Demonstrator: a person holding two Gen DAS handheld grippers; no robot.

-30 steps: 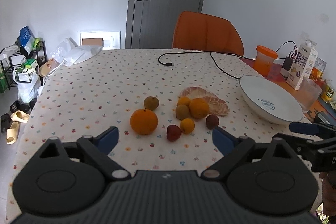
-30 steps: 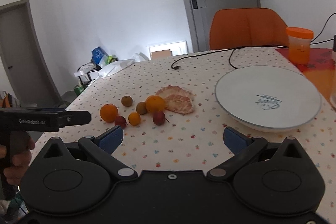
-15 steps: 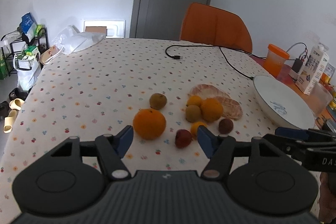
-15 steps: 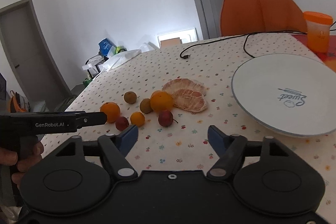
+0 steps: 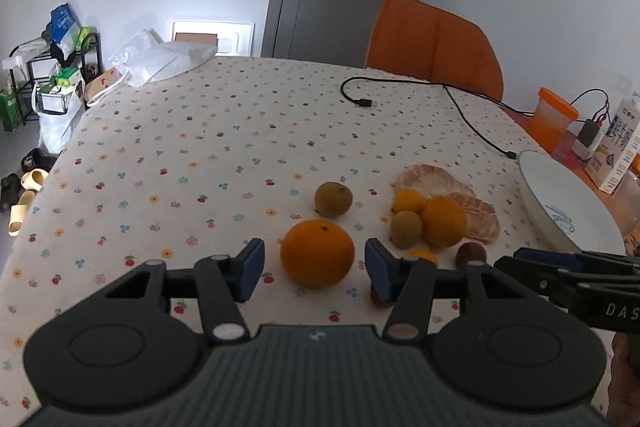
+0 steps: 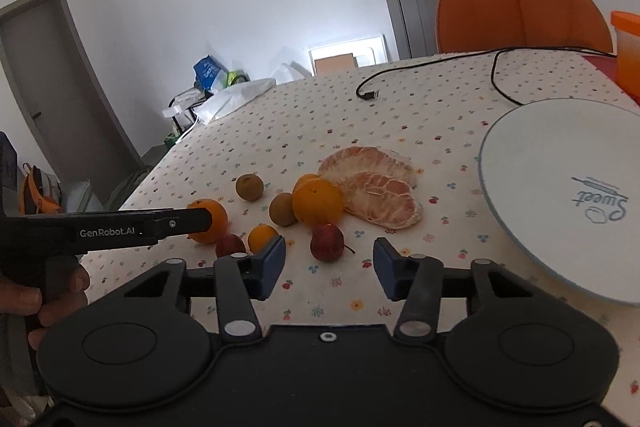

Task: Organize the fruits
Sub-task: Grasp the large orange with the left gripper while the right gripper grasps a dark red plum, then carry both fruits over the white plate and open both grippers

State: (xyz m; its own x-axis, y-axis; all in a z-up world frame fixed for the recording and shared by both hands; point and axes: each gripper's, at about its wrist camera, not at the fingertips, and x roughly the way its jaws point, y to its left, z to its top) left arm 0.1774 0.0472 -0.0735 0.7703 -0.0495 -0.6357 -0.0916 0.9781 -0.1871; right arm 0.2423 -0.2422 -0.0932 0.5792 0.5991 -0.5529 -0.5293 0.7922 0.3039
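Several fruits lie on the dotted tablecloth. My left gripper (image 5: 316, 273) has its blue pads either side of the big orange (image 5: 317, 258). Its jaws are closing, with a small gap still showing on each side. My right gripper (image 6: 329, 265) hovers just short of a dark red fruit (image 6: 327, 242), which sits in line with the gap. Those jaws are closing too and touch nothing. Two brown fruits (image 5: 333, 199) (image 5: 406, 229), a mid-size orange (image 6: 318, 203), small oranges (image 6: 262, 237) and peeled citrus segments (image 6: 376, 183) lie around them. A white plate (image 6: 560, 187) stands to the right.
A black cable (image 5: 400, 95) runs across the far side of the table. An orange chair (image 5: 436, 43) stands behind it. An orange container (image 5: 554, 119) and a carton (image 5: 624, 143) sit at the right edge, and a white plastic bag (image 5: 168, 61) at the far left corner.
Both grippers have moved forward and lower toward the fruit. Their jaws have narrowed from wide open. The big orange now sits between the left pads and the red fruit before the right pads.
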